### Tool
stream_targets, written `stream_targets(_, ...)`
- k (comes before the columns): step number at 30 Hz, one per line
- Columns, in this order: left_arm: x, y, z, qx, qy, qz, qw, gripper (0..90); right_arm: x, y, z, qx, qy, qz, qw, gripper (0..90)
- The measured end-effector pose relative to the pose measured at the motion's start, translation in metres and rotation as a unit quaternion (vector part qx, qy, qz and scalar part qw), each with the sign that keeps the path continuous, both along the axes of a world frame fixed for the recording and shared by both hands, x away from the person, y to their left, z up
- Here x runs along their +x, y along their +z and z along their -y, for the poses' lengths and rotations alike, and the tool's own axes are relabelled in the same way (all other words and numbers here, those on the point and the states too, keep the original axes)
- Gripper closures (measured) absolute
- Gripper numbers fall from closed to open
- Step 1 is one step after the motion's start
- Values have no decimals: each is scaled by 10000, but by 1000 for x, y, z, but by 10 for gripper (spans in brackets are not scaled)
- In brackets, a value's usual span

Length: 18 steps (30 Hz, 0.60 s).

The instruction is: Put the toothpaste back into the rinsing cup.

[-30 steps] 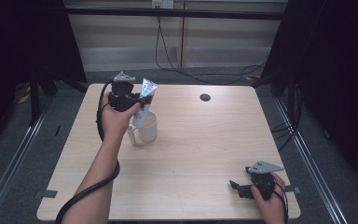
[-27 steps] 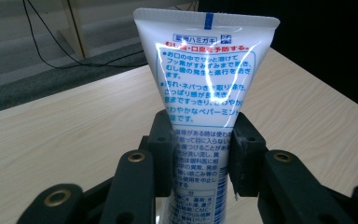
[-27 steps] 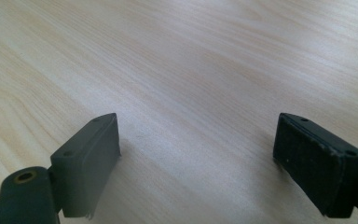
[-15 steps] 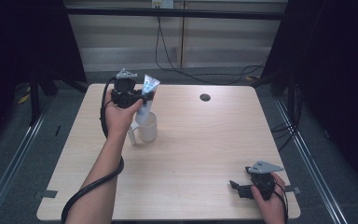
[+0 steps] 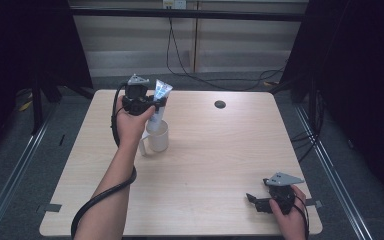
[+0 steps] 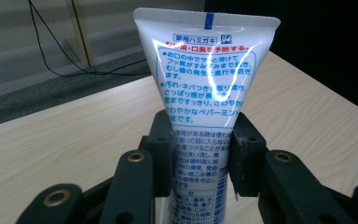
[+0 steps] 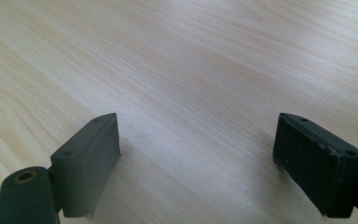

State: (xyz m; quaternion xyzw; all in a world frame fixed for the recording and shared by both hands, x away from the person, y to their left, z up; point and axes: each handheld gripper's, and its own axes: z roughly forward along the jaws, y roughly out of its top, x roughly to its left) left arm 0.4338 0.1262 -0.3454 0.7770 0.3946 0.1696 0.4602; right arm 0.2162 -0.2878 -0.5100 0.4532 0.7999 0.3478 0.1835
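High view, table: light wood-grain rectangular table (image 5: 205,165) fills the middle of the frame; a small dark round grommet (image 5: 220,104) sits in its upper centre.
Left gripper: black two-jaw left gripper (image 5: 152,106), held in the person's left hand (image 5: 129,125) at upper left of centre, raised above the table.
Left gripper jaws: clamped on a white plastic toothpaste tube with blue and red print (image 5: 157,102).
Tube position: crimped flat end up, slightly tilted; its lower part goes down into a white ceramic mug (image 5: 156,137) standing on the table just below the gripper.
Left gripper view: both pads press the sides of the tube (image 6: 205,102) at about mid-height; the printed back faces the camera.
Right gripper: black two-jaw right gripper (image 5: 254,200), held in the right hand (image 5: 289,215) at lower right of the frame, low over the table.
Right gripper jaws: spread wide apart, nothing between them; bare table (image 7: 191,70) lies ahead in the right gripper view.
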Motion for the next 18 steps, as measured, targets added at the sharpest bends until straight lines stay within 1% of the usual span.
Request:
stream_targets(2, 1, -2, 1, 6, 50, -4, 10000, 666, 0, 0, 0, 4, 2, -11, 10000, 140)
stream_targets(5, 3, -7, 1, -61, 69, -51, 9999, 666, 0, 0, 0, 10, 12, -11, 10000, 140)
stream_targets(7, 5, -10, 2, 26, 82, -16, 10000, 666, 0, 0, 0, 4, 15, -3, 10000, 140)
stream_targets(8, 5, -11, 2, 23, 72, 36, 10000, 666, 0, 0, 0, 8, 14, -9, 10000, 140)
stream_targets(12, 7, -13, 3, -59, 45, 59, 10000, 665, 0, 0, 0, 9, 11, -12, 10000, 140)
stream_targets(15, 8, -16, 3, -20, 84, 54, 9999, 664, 0, 0, 0, 10, 11, -12, 10000, 140)
stream_targets(18, 8, -19, 4, -50, 94, 35, 9999, 664, 0, 0, 0, 6, 11, -11, 10000, 140)
